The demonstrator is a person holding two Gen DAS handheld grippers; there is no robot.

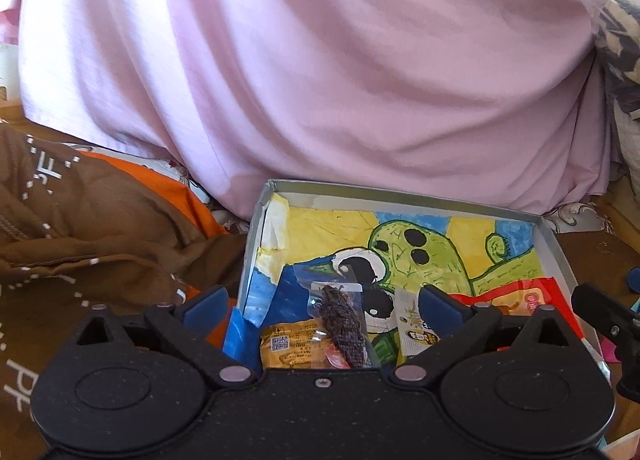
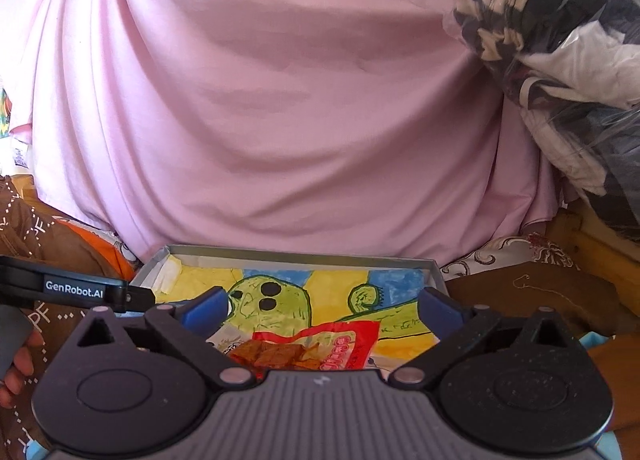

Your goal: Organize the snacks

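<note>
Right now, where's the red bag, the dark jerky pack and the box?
red bag (image 2: 352, 344), right wrist view, on its printed front.
jerky pack (image 1: 344, 324), left wrist view, on the dark strip.
box (image 1: 400, 199), left wrist view, on its far rim.

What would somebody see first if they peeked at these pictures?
Probably the big pink sheet draped behind everything, filling most of both views. Next, the shallow box in front of it, lined with a bright drawing of a green cactus. Snack packets lie at its near end, like the red packet between the open right gripper fingers.
</note>
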